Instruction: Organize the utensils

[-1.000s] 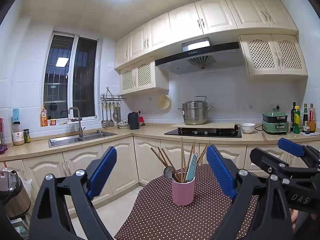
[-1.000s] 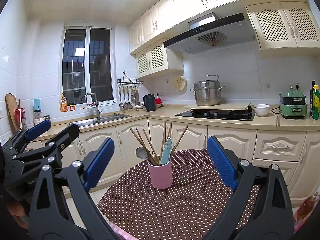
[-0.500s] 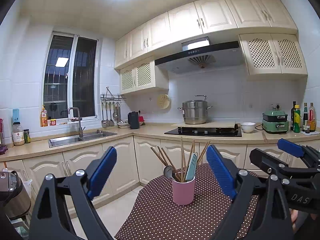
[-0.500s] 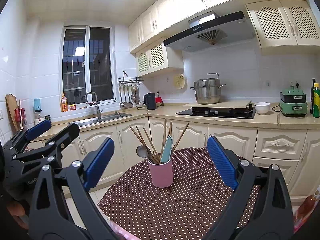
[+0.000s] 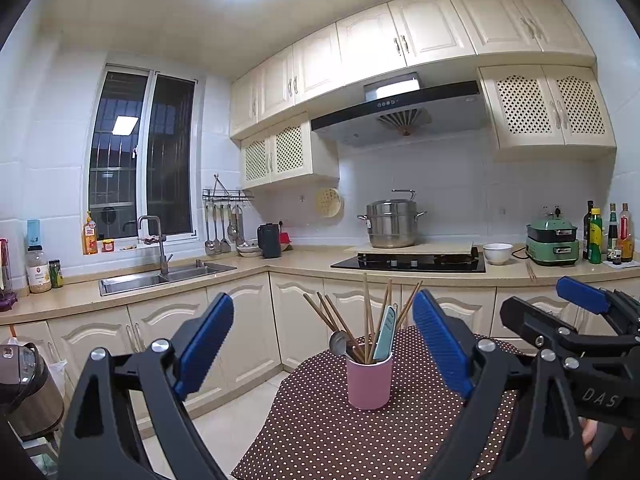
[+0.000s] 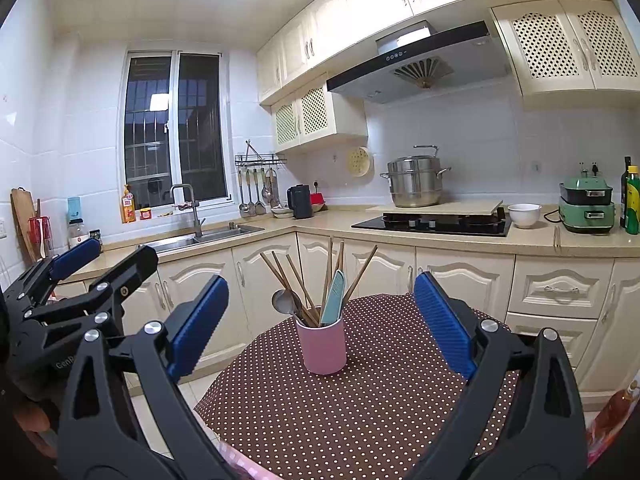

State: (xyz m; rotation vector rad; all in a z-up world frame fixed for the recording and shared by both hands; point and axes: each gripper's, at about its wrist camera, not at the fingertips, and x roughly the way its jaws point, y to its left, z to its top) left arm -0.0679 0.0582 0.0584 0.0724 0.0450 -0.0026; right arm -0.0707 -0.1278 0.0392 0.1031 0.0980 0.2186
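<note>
A pink cup (image 5: 369,383) (image 6: 323,345) stands on a round table with a brown dotted cloth (image 5: 320,432) (image 6: 360,400). In it stand several wooden chopsticks (image 5: 366,312) (image 6: 329,272), a metal spoon (image 5: 338,341) (image 6: 282,301) and a light teal utensil (image 5: 385,334) (image 6: 333,299). My left gripper (image 5: 324,348) is open, held back from the cup with nothing between its blue pads. My right gripper (image 6: 322,320) is open too, equally short of the cup. Each gripper shows at the other view's edge.
Beyond the table runs an L-shaped counter with a sink (image 5: 160,276), a kettle (image 5: 269,241), a hob with a steel pot (image 5: 392,224), a white bowl (image 5: 497,253), a green cooker (image 5: 553,240) and bottles (image 5: 608,232). A rice cooker (image 5: 24,392) sits low left.
</note>
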